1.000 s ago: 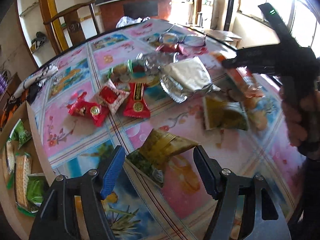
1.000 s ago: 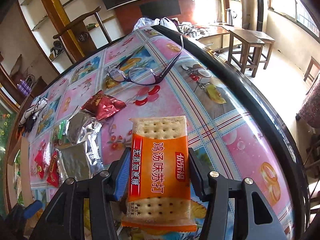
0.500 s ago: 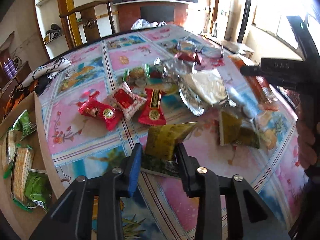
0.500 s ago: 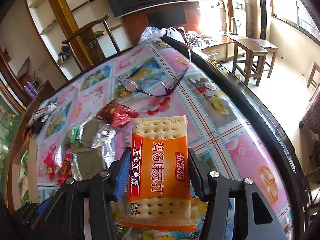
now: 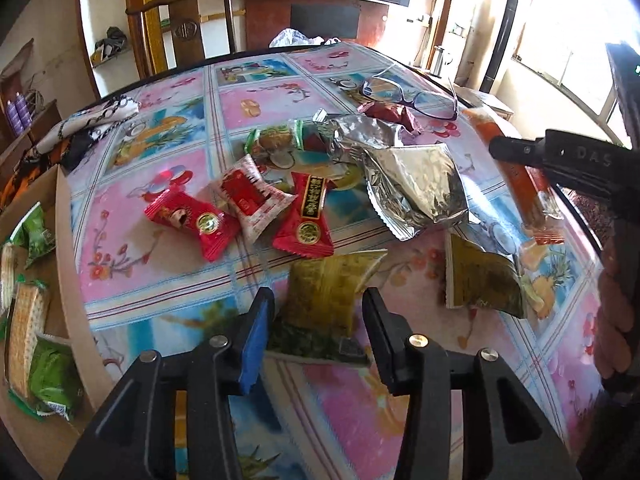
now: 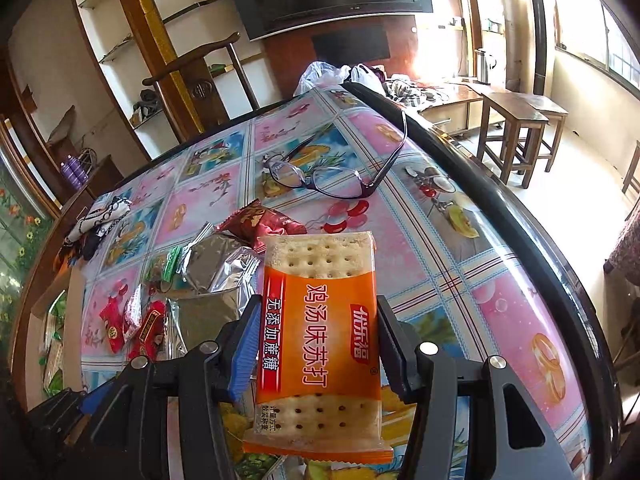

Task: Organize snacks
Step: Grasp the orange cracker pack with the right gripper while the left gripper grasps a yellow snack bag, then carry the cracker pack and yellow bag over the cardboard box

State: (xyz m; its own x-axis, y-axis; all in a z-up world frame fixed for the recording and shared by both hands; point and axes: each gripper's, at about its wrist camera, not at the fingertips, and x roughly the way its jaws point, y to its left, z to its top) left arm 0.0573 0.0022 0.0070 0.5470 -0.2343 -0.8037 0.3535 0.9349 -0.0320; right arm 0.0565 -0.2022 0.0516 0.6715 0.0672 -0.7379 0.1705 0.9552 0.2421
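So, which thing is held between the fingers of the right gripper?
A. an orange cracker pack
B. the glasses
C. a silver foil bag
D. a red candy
A: in the right wrist view the orange cracker pack sits clamped in the right gripper, while the glasses lie further off on the table.

Black left claw (image 5: 316, 322) with one blue pad, silver screws.

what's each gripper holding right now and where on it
The right gripper clamps the orange cracker packet by its two long side edges, near the middle. The left gripper is opening around an olive-green foil snack packet, not gripping it.
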